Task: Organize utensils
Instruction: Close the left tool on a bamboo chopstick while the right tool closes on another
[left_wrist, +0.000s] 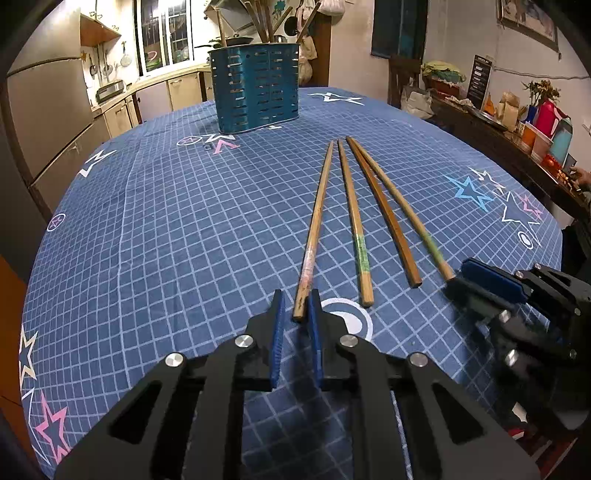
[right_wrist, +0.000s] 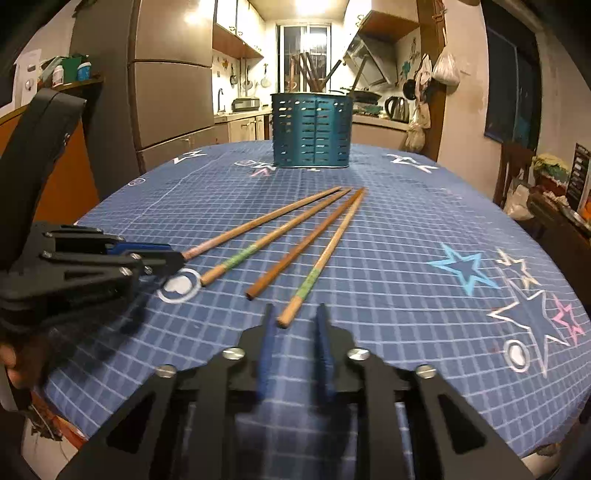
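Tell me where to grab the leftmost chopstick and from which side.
Grip its thick near end, coming in low along the table from the near side. It lies flat, pointing away toward the blue holder, and that end already sits between the left gripper's open fingers.

Lamplit kitchen, fridge (right_wrist: 171, 99), barred window (right_wrist: 304, 55) beyond.

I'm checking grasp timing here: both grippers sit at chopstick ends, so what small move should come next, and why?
Probably close both sets of jaws. The left gripper is open with the leftmost chopstick's near end between its pads, and the right gripper is open around the rightmost chopstick's end. Both chopsticks lie flat on the tablecloth; the blue holder waits beyond.
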